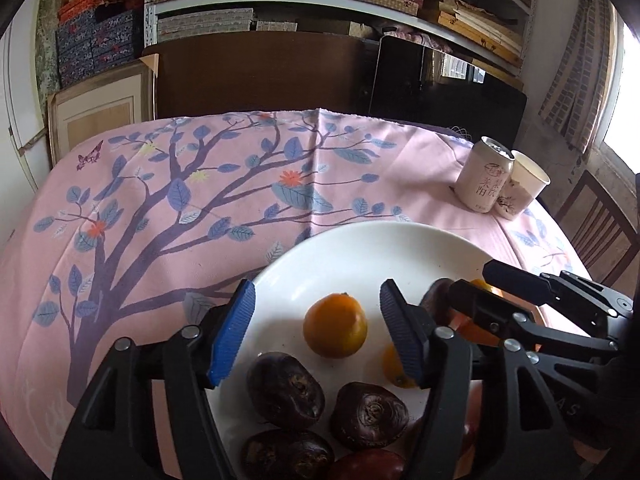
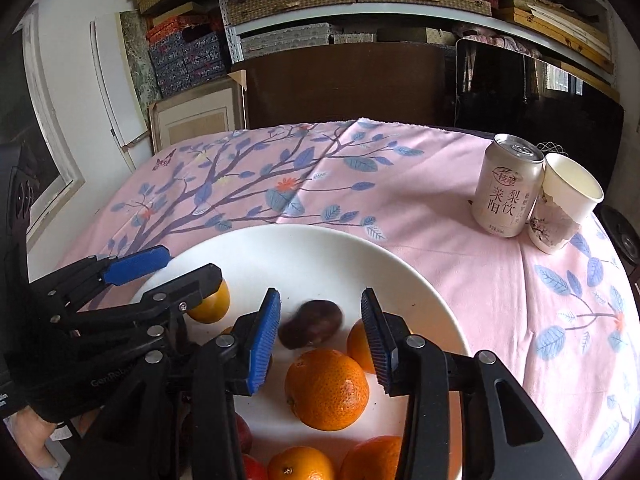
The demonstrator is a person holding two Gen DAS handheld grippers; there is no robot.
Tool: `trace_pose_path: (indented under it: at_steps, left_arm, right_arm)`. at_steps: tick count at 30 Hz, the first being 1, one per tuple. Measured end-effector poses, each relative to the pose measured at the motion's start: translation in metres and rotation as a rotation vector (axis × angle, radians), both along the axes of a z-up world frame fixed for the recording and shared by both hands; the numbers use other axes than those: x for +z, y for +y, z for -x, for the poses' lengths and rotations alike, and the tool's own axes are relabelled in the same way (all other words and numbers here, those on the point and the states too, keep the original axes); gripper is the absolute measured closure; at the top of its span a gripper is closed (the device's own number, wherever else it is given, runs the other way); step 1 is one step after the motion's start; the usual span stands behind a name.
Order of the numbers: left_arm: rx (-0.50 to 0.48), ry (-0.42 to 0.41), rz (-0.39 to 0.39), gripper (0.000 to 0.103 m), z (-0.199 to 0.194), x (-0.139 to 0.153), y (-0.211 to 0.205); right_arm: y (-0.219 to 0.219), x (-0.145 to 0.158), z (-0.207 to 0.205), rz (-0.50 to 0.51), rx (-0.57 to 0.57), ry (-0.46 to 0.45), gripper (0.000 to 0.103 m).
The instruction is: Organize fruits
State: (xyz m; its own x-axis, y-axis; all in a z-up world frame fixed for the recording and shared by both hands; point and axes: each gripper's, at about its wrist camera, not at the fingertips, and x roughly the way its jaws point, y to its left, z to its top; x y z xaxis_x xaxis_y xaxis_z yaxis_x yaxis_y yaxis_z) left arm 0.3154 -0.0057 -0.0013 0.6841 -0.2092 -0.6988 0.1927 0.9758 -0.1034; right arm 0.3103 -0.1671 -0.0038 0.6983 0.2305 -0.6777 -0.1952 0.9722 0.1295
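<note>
Left wrist view, left tool (image 1: 316, 334) wide open, empty, orange fruit (image 1: 335, 326) between fingers.

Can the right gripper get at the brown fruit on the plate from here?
Probably yes. The right gripper is open, the brown fruit lies just ahead between its fingers on the plate, and nothing blocks it.

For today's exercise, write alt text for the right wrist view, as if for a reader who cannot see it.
An open right hand-held gripper hovers over a white plate of oranges and a dark brown fruit. The left hand-held gripper reaches in beside it; a drink can and paper cup stand behind.
</note>
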Motion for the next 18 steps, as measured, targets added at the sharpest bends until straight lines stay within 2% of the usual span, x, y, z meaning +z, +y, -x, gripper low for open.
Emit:
trace_pose_path:
  at_steps: [5,9,16,17,18]
  left_arm:
    - [0.018,-0.036,0.000,0.031,0.006,0.007,0.002]
    - [0.020,-0.058,0.014,0.030,0.013,0.014,0.003]
    - [0.038,-0.124,-0.045,0.029,0.035,0.032,0.000]
    - [0.044,-0.134,-0.054,0.028,0.039,0.034,-0.001]
    - [0.056,-0.145,-0.066,0.021,0.043,0.038,-0.001]
  right_arm:
    - [-0.004,0.006,0.005,-0.018,-0.011,-0.013,0.055]
    - [-0.007,0.012,0.012,-0.043,-0.022,-0.020,0.050]
    - [-0.007,0.024,0.034,-0.070,-0.022,-0.051,0.046]
    - [-0.007,0.025,0.040,-0.074,-0.022,-0.057,0.045]
    - [-0.008,0.026,0.045,-0.081,-0.024,-0.063,0.045]
